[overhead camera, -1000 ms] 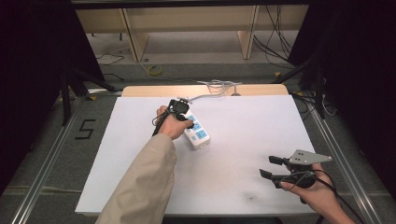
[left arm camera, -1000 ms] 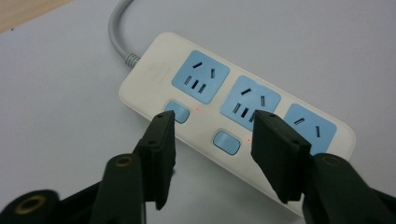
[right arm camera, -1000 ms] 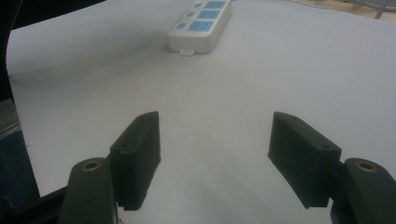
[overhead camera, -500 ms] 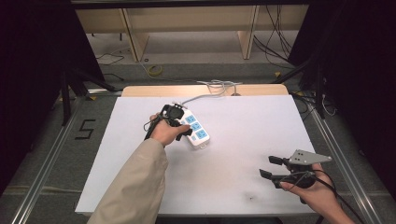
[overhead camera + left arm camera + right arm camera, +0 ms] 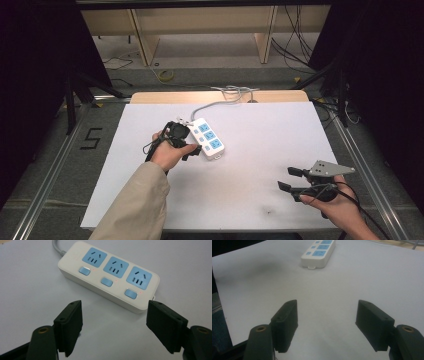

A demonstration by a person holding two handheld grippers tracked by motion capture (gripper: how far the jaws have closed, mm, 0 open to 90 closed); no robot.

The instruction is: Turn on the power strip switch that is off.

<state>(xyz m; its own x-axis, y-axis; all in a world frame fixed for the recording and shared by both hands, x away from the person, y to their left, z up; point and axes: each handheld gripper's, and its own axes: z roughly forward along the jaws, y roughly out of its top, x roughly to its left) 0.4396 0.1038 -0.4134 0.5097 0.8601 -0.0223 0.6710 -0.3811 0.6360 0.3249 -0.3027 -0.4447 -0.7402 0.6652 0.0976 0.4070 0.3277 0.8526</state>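
Object: white plastic three-outlet power strip with blue sockets point(image 5: 208, 138), centre-left of high view, long axis upper-left to lower-right | Left gripper point(image 5: 189, 151): jaws apart, empty, just beside strip, nearer | Right gripper point(image 5: 290, 179): jaws apart, empty, lower right, well apart.

The power strip point(image 5: 208, 138) lies on the table point(image 5: 260, 150); left gripper point(image 5: 192, 148) just beside it, right gripper point(image 5: 290, 179) well apart.

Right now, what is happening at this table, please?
A person holds a gripper in each hand above a white table. The left gripper is open beside a white power strip with three blue sockets, not touching it. The right gripper, also open, holds nothing near the table's right front.
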